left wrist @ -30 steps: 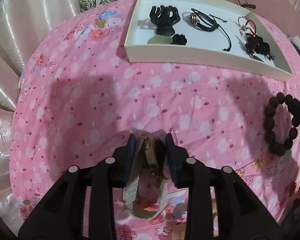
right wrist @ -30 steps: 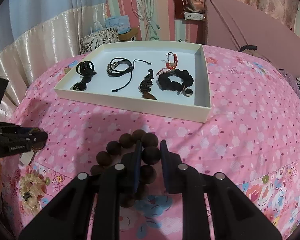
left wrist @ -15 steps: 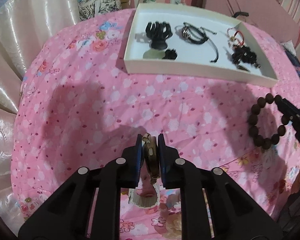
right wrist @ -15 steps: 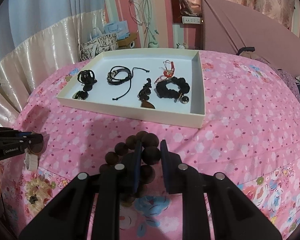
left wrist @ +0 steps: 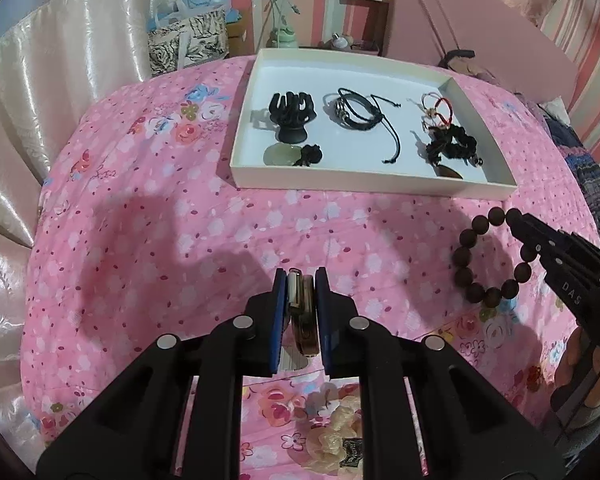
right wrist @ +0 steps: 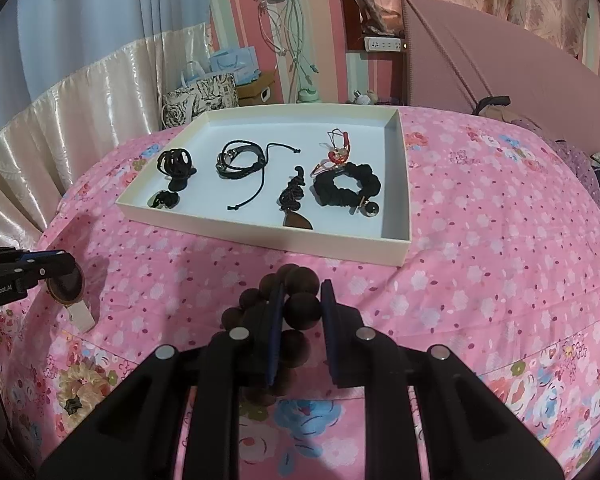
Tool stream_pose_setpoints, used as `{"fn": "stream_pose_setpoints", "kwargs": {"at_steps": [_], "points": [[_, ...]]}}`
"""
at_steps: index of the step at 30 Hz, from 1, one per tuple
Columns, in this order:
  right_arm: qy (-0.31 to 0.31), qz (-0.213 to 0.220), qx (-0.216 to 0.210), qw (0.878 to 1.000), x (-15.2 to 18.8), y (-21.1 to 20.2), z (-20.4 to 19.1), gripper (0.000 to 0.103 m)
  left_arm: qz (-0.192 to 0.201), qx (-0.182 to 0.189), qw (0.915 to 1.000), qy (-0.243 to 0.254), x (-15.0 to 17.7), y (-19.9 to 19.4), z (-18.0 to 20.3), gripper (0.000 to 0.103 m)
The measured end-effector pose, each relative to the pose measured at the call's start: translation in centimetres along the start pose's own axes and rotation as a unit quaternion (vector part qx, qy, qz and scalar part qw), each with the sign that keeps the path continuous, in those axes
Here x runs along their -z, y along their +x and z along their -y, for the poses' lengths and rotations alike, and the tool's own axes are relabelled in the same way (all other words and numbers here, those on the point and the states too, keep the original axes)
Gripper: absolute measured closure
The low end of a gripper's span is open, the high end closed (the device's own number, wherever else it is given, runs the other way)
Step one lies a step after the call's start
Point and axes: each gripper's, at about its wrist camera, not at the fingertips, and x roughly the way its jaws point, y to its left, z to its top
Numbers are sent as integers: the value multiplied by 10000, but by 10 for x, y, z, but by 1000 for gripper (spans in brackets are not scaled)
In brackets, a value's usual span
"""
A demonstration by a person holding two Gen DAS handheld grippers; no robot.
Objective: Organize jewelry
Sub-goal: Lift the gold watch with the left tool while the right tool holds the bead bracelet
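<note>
The pink bed (left wrist: 148, 240) holds a white tray (left wrist: 364, 178) for sorted jewelry. Near the tray's front, the right hand-held gripper (right wrist: 300, 312) pinches a bead bracelet (right wrist: 296, 304) and the left hand-held gripper (left wrist: 299, 292) squeezes a watch (left wrist: 302, 308) – both ready to go in. Only the right view shows the watch's round face – and its strap.

Home bedroom: floral bedspread (right wrist: 480, 216), headboard (right wrist: 500, 52), curtains (right wrist: 80, 92).

Each camera rides a gripper, looking forward and downward along its fingers, close over the bed (left wrist: 148, 240); both face the tray (left wrist: 364, 182) (right wrist: 260, 226); each also catches the other gripper at its edge.
</note>
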Motion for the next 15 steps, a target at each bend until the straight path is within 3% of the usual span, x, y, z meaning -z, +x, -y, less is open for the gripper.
{"fn": "stream_pose_setpoints", "kwargs": {"at_steps": [4,8,15], "points": [[24,4,-12,10000,0,0,1,84,-101,-150,9998,80,2,9,0,90],[65,-14,-27,10000,2,4,2,84,-248,-136,9994,189,-2,16,2,79],[147,-9,-58,9999,5,5,6,84,-414,-367,9981,254,-10,37,5,74]]}}
